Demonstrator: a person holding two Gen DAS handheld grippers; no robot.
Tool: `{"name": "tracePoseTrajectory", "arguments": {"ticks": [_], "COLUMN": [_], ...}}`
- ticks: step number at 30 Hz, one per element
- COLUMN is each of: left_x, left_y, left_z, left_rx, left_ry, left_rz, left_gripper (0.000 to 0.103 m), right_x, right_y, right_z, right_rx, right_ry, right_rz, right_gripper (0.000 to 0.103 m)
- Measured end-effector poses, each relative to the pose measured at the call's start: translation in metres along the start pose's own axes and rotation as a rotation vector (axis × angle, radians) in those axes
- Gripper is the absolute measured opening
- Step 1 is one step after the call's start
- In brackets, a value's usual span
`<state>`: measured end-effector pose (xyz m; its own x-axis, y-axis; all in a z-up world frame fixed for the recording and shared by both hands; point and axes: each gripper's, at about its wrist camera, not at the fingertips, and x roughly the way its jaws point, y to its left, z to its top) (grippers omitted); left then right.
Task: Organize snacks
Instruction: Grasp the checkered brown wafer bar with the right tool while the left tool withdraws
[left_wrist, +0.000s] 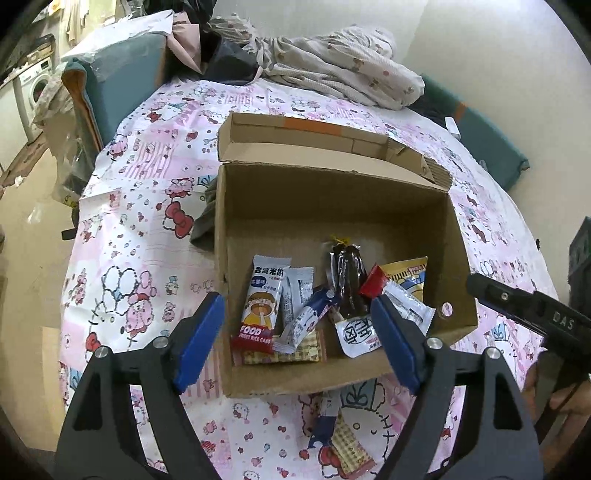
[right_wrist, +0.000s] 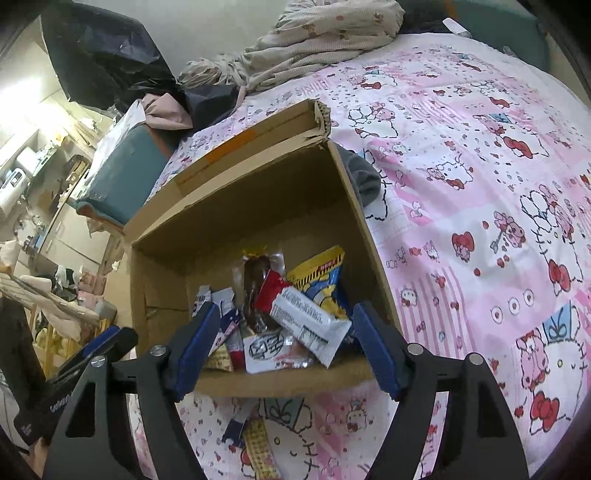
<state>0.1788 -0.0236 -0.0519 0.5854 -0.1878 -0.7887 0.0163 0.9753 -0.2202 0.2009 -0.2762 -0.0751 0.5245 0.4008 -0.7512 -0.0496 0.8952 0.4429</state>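
An open cardboard box (left_wrist: 332, 206) sits on a pink cartoon-print sheet; it also shows in the right wrist view (right_wrist: 236, 206). Inside lie several wrapped snacks: a rice cake pack (left_wrist: 260, 302), a dark chocolate-coloured snack (left_wrist: 347, 280), a yellow-blue pack (left_wrist: 410, 277) and white wrappers (right_wrist: 310, 325). Two more snacks (left_wrist: 340, 435) lie on the sheet in front of the box, also in the right wrist view (right_wrist: 251, 435). My left gripper (left_wrist: 299, 343) is open and empty above the box's near edge. My right gripper (right_wrist: 284, 350) is open and empty there too.
Crumpled clothes (left_wrist: 343, 70) are piled at the back of the bed. A teal cushion (left_wrist: 118, 85) stands at the back left. A grey cloth (left_wrist: 207, 221) lies beside the box's left wall. The other gripper's body (left_wrist: 532, 314) shows at the right.
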Motion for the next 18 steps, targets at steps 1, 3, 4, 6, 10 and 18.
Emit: {"name": "tracePoseTrajectory", "arguments": {"ticks": [1,3,4,6,10,18], "left_x": [-0.002,-0.007,-0.009,-0.013,-0.021,-0.027], "left_y": [0.0,0.001,0.002,0.004,0.009,0.035], "left_z": [-0.001,-0.004,-0.005,-0.009,-0.018,-0.038], "left_rx": [0.004,0.012,0.013,0.01,0.019,-0.052], "left_ry": [-0.001,-0.003,-0.003,0.001,0.011,0.077], "left_rz": [0.004,0.015,0.019,0.03,0.073,0.154], "left_gripper": [0.079,0.079,0.079,0.079,0.079,0.079], "right_x": [-0.003,-0.01,-0.012,-0.016,-0.019,-0.019], "right_y": [0.001,0.003,0.004,0.004,0.0,-0.009], "right_z": [-0.003,-0.007,-0.01,-0.017,-0.03,-0.062], "right_rx": [-0.003,-0.012,-0.017,-0.01,0.022,0.087], "right_ry": [0.0,-0.003,-0.004,0.001,0.026,0.11], "right_rz": [0.002,0.003,0.001,0.0,0.016,0.021], "right_gripper": [0.077,0.077,0.077,0.077,0.077,0.077]}}
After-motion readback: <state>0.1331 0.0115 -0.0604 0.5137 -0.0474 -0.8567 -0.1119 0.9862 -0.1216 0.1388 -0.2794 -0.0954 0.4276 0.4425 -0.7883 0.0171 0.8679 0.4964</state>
